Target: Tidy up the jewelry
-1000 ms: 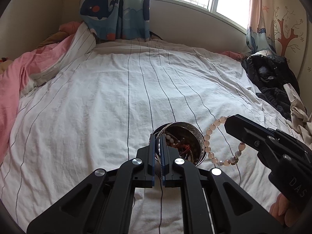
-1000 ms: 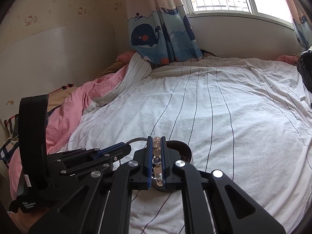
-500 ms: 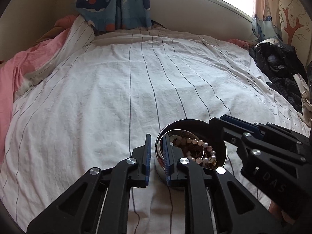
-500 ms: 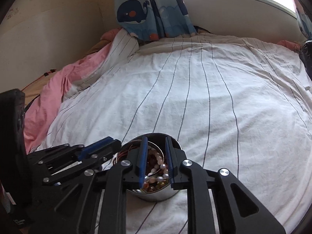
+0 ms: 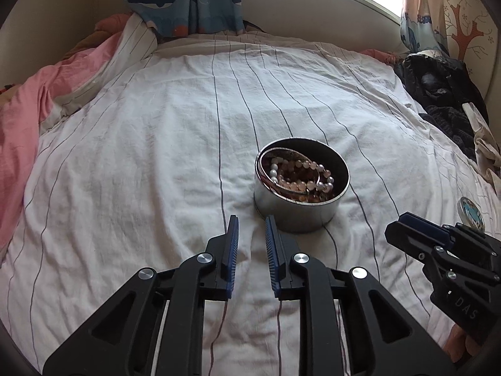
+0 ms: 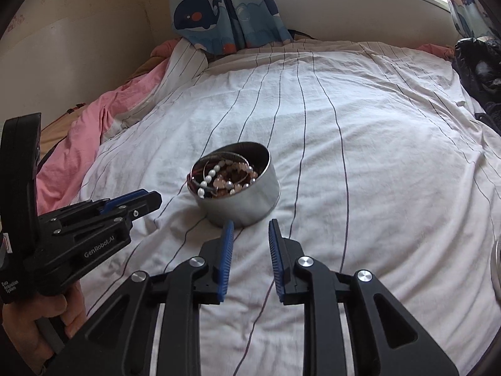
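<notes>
the round metal tin (image 5: 297,210) is sitting on the striped bed sheet (image 5: 141,156), holding the bead bracelet (image 5: 300,175). the left gripper (image 5: 252,228) and the right gripper (image 6: 250,232) are hovering just before it, both parted, gripping nothing.

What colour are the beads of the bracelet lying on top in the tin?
Pale pink with some white pearly ones; the bracelet in the tin shows best in the left wrist view.

The round tin (image 5: 297,211) is smooth brushed metal with a dull sheen, and the bead bracelet (image 5: 308,175) inside it looks glossy and pearly. The bed sheet (image 5: 156,144) beneath is matt, wrinkled woven cloth with thin dark stripes. The fingers (image 6: 226,250) of the right gripper (image 6: 249,258) carry ribbed blue rubbery pads on matt black plastic, with shiny metal screw heads.
</notes>
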`<action>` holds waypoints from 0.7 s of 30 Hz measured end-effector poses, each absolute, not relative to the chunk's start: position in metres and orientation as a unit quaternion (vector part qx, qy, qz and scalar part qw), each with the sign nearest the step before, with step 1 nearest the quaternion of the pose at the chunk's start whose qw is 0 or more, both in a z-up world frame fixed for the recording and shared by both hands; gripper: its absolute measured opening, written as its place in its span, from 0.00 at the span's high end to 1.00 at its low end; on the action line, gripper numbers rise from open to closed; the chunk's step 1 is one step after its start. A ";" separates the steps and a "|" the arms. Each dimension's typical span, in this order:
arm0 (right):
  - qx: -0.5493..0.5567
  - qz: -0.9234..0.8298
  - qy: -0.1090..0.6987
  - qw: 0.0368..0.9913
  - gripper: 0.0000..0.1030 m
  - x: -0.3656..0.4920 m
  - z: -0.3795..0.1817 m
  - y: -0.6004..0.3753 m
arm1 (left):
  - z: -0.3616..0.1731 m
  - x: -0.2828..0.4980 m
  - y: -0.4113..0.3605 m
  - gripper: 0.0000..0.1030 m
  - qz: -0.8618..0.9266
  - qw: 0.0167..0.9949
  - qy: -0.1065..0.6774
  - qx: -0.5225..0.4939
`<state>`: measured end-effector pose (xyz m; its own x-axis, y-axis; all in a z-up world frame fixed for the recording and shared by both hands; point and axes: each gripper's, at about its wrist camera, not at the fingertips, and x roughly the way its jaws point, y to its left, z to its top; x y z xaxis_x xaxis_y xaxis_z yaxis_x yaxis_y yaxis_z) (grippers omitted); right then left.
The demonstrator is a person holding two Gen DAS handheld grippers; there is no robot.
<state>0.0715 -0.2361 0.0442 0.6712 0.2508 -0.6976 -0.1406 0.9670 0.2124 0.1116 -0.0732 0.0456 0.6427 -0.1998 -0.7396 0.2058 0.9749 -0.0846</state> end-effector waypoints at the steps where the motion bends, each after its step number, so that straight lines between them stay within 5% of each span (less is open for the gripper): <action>1: 0.071 0.104 0.394 0.911 0.75 0.064 0.043 -0.236 | 0.044 0.104 -0.073 0.83 -0.113 0.905 0.410 0.008; 12: 0.078 0.059 0.422 0.901 0.69 -0.010 0.024 -0.237 | 0.024 0.033 -0.063 0.80 -0.113 0.891 0.438 0.030; 21: 0.080 0.037 0.425 0.901 0.63 -0.027 0.004 -0.234 | 0.012 0.016 -0.055 0.65 -0.115 0.901 0.418 0.029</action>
